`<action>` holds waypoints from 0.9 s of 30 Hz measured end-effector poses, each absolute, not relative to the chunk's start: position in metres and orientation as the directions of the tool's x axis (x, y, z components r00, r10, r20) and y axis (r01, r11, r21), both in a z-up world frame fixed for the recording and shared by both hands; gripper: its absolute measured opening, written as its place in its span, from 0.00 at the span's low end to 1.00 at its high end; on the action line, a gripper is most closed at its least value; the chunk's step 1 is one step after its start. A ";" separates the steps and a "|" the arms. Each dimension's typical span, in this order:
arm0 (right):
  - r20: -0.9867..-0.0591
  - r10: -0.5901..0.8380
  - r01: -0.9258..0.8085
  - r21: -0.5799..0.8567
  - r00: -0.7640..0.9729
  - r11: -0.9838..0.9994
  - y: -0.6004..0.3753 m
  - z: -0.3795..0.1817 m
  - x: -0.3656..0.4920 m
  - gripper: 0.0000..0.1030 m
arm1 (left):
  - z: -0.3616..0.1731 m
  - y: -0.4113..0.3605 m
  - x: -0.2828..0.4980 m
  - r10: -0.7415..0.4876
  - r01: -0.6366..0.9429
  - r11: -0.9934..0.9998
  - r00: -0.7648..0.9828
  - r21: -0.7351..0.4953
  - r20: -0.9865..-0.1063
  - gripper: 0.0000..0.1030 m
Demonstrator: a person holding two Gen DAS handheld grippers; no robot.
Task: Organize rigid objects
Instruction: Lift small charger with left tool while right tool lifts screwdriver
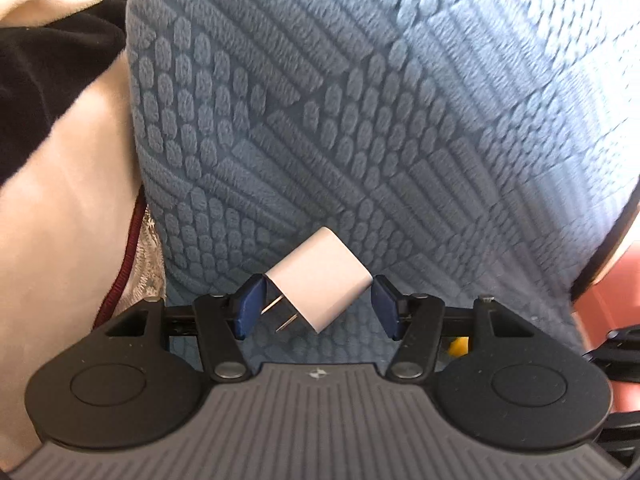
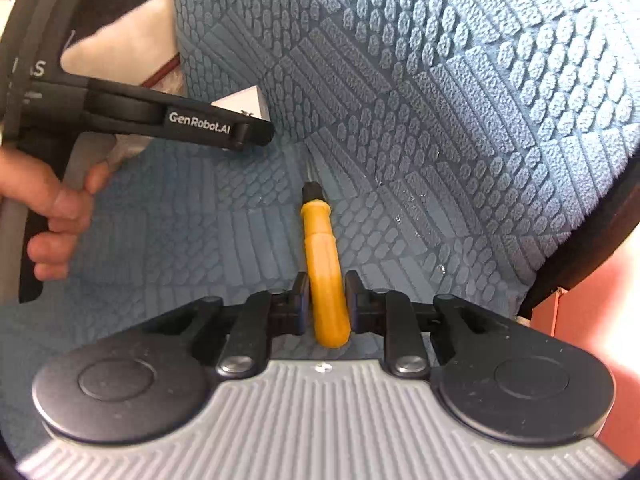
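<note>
Left tool (image 1: 318,306): blue pads stand either side of a white plug adapter (image 1: 320,280), set cornerwise between them. Its left corner touches the left pad; whether the right pad presses on it I cannot tell, so the grip is uncertain. Two metal prongs point down and left, towards the left pad.

Right tool (image 2: 327,300): jaws together, clamped on a yellow-handled screwdriver (image 2: 324,264). Its long axis runs straight ahead out of the jaws, dark collar and thin shaft foremost, butt end poking back behind the pads.

Key relation: in the right wrist view the left tool (image 2: 256,132) sits up and to the left of the screwdriver tip, well apart, the adapter just beyond its fingers. A hand (image 2: 48,216) holds its grip.

Surface: blue quilted sofa cover (image 1: 400,120), seat meeting backrest in a crease just ahead of the screwdriver tip. Soft and ridged; small hard things may tip there. Pale and black cloth (image 1: 52,120) lies at left. Orange-red floor or wall shows at right.
</note>
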State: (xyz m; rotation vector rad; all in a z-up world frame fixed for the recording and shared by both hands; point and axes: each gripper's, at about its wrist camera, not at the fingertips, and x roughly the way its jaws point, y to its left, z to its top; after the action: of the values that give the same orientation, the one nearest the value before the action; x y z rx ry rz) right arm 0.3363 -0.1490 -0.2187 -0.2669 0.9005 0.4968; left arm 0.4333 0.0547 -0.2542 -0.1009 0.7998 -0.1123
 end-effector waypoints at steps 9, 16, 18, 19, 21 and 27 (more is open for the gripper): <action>-0.799 0.298 -0.493 0.002 0.522 0.870 -0.152 -0.208 0.308 0.17 | -0.224 0.040 0.384 -0.187 0.049 0.977 0.658 -0.206 -0.729 0.62; -0.784 0.297 -0.460 0.017 0.544 0.888 -0.150 -0.202 0.283 0.12 | -0.212 0.027 0.330 -0.213 0.047 0.970 0.632 -0.238 -0.745 0.62; -0.776 0.292 -0.436 0.025 0.559 0.900 -0.150 -0.201 0.281 0.12 | -0.209 0.027 0.318 -0.215 0.045 0.969 0.628 -0.241 -0.748 0.62; -0.774 0.287 -0.422 0.029 0.565 0.906 -0.150 -0.201 0.282 0.13 | -0.208 0.027 0.313 -0.215 0.042 0.969 0.626 -0.243 -0.750 0.62; -0.763 0.291 -0.410 0.037 0.577 0.911 -0.149 -0.201 0.284 0.14 | -0.209 0.033 0.307 -0.212 0.026 0.968 0.619 -0.250 -0.756 0.62; -0.778 0.232 -0.419 -0.044 0.584 0.907 -0.141 -0.216 0.288 0.33 | -0.213 0.050 0.288 -0.198 -0.037 0.960 0.609 -0.277 -0.768 0.62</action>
State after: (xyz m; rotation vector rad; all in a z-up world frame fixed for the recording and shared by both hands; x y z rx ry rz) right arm 0.2884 -0.1414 -0.2162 -0.2329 0.8688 0.3837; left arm 0.2884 0.0505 -0.2128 -0.2774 0.9144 -0.0941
